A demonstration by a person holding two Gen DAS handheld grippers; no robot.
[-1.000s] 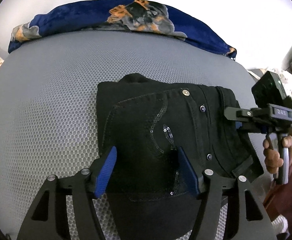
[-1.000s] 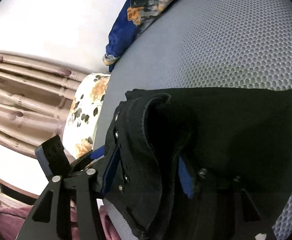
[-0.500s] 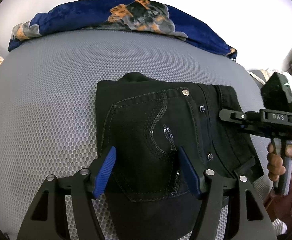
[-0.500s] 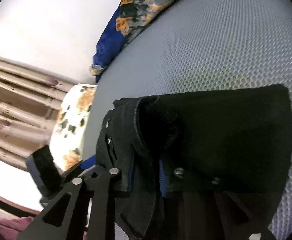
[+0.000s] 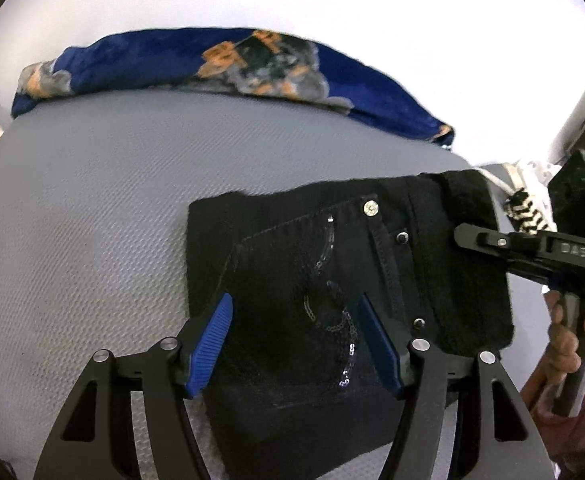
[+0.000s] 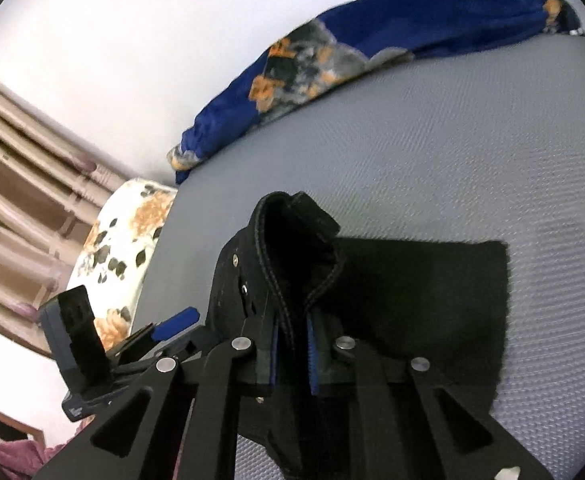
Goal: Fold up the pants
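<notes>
Grey mesh bed bears folded pants: right gripper jaws closing on their edge, left gripper jaws apart above.

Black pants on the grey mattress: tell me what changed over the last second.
The right tool closed on the waistband edge of the black pants and lifted it off the grey mattress, its jaws still closing. The left tool stayed open over the pocket, and the blue blanket did not move.
</notes>
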